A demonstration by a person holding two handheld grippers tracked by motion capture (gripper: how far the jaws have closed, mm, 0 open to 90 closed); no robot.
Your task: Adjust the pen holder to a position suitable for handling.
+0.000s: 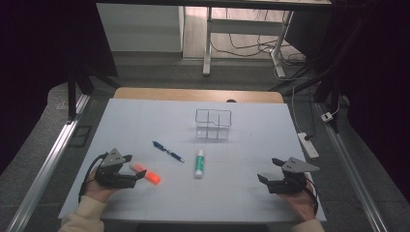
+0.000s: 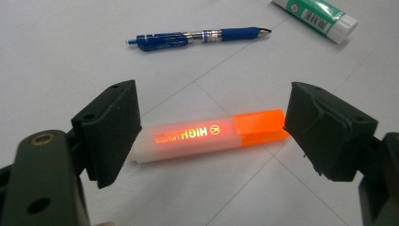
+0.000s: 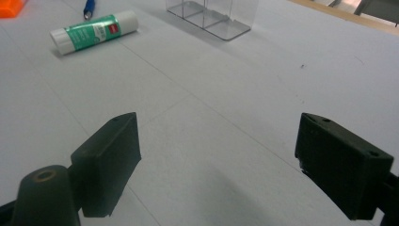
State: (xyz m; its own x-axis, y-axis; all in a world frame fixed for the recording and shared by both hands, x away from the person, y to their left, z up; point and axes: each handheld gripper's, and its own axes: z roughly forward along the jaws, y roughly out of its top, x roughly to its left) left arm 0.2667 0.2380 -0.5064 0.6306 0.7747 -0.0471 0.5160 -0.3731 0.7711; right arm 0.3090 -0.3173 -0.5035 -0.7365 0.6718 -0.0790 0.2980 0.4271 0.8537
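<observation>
On the white table (image 1: 145,121) lie four things: one orange highlighter (image 2: 211,135), one blue pen (image 2: 197,37), one glue stick (image 1: 199,163) and one clear divided box (image 1: 213,124). The highlighter lies near the front left corner, between the wide-open jaws of the left gripper (image 2: 211,136). The right gripper (image 3: 219,165), near the front right corner, also stands wide open and holds nothing. The box is toward the far edge.
</observation>
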